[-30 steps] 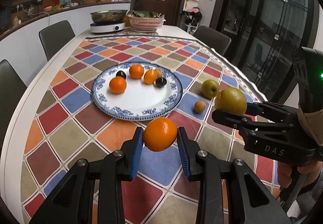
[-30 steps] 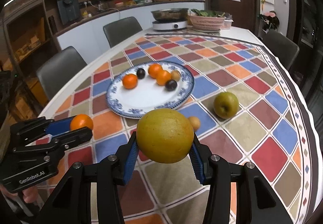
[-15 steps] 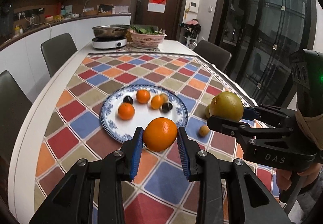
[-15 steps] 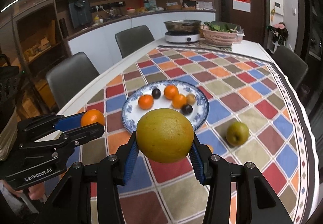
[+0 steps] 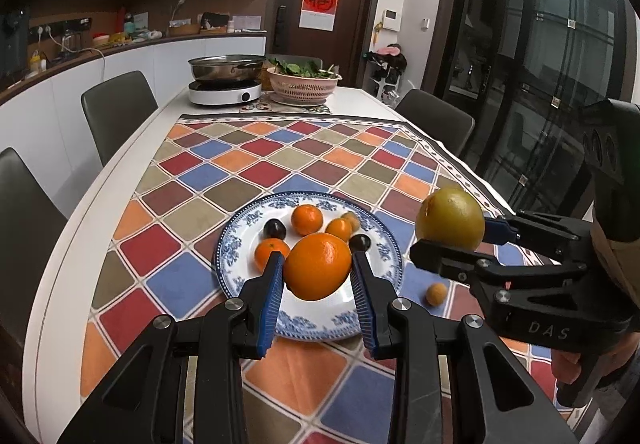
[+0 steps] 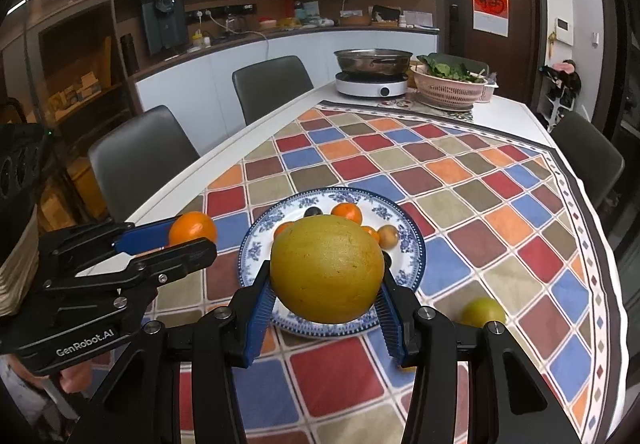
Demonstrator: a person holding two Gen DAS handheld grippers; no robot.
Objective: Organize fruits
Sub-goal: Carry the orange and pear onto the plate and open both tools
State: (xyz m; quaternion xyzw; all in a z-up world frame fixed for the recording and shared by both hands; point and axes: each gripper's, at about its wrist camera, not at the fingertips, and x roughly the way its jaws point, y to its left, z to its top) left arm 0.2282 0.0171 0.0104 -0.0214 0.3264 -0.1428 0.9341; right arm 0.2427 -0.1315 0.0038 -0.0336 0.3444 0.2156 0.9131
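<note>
The left gripper [image 5: 318, 272] has its fingers clamped on an orange [image 5: 318, 266], the right gripper [image 6: 326, 286] on a yellow-green citrus [image 6: 326, 268], both held above the blue-patterned plate [image 5: 384, 256] on the bench [image 5: 132, 148].

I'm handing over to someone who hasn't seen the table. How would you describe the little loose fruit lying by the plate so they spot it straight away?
Find the blue-and-white plate on the checked tablecloth. Just off its right rim, on the cloth below the right gripper, lies the small orange fruit. It is the tiniest orange piece and sits alone outside the plate.
</note>
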